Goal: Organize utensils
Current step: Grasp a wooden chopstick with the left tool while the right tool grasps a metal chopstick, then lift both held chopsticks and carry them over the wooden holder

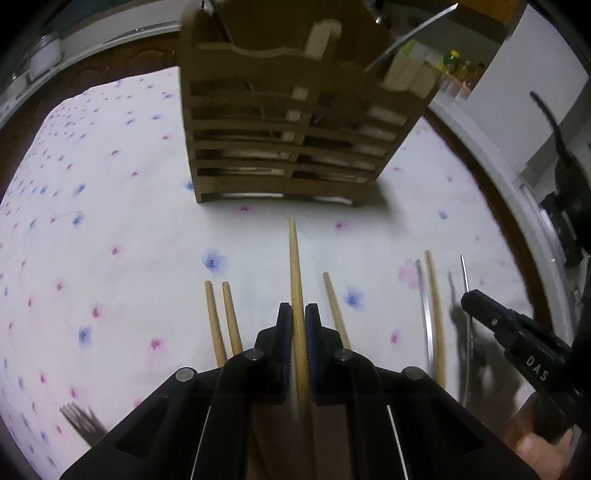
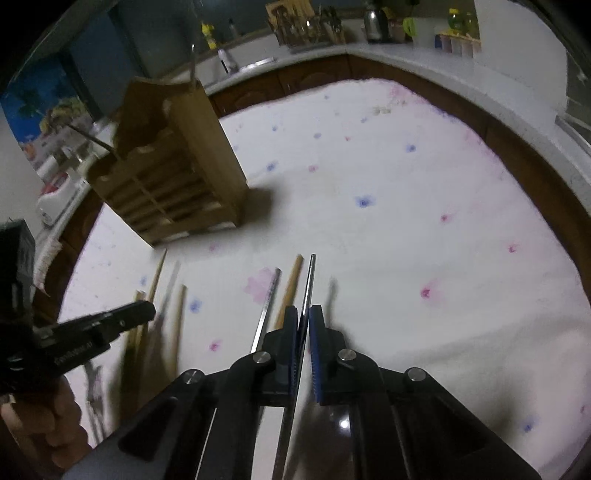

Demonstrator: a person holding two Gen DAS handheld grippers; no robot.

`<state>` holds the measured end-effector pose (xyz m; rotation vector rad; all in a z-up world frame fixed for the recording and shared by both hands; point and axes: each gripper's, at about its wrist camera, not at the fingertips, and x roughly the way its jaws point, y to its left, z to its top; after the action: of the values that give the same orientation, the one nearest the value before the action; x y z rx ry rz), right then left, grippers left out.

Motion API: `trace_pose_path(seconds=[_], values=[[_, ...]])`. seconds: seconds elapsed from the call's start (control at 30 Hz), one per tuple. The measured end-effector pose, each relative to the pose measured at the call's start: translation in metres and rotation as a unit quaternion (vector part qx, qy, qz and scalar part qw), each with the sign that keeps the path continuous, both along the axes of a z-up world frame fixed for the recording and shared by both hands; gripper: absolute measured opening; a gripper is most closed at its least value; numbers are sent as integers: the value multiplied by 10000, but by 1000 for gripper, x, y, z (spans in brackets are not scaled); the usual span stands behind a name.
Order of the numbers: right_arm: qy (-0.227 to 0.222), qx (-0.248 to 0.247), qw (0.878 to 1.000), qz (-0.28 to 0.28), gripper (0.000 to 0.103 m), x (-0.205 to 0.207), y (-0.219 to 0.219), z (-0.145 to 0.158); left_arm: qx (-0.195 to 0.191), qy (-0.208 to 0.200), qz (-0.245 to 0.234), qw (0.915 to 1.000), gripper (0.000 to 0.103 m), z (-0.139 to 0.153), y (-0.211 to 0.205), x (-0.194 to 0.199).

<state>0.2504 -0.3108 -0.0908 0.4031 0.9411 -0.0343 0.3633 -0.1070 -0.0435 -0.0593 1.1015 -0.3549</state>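
My left gripper [image 1: 298, 308] is shut on a wooden chopstick [image 1: 295, 266] that points toward the wooden utensil holder [image 1: 291, 125]. My right gripper [image 2: 303, 312] is shut on a metal chopstick [image 2: 309, 280] held above the cloth; it shows in the left wrist view [image 1: 476, 299] at the right. More wooden chopsticks [image 1: 221, 317] and a metal one [image 1: 424, 306] lie on the floral tablecloth [image 1: 110, 221]. The holder [image 2: 173, 173] stands at the left in the right wrist view and has utensils in it.
A fork [image 1: 83, 421] lies at the lower left of the cloth. A kitchen counter [image 2: 424, 55] with a kettle [image 2: 375, 22], bottles and a knife rack [image 2: 306, 26] curves around the table.
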Motion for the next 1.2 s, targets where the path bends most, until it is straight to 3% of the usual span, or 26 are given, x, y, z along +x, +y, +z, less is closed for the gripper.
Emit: trace_pose_path(seconds=[0.3, 0.8, 1.2], values=[[-571, 103, 9982, 114, 5, -30, 6, 49, -758, -478, 8, 9960, 4, 51, 31, -46], [-1527, -104, 9877, 305, 5, -72, 30, 121, -1537, -1306, 82, 9794, 5, 118, 101, -134], [-1860, -171, 9818, 356, 5, -84, 36, 145, -1626, -1661, 192, 9724, 5, 133, 121, -165]])
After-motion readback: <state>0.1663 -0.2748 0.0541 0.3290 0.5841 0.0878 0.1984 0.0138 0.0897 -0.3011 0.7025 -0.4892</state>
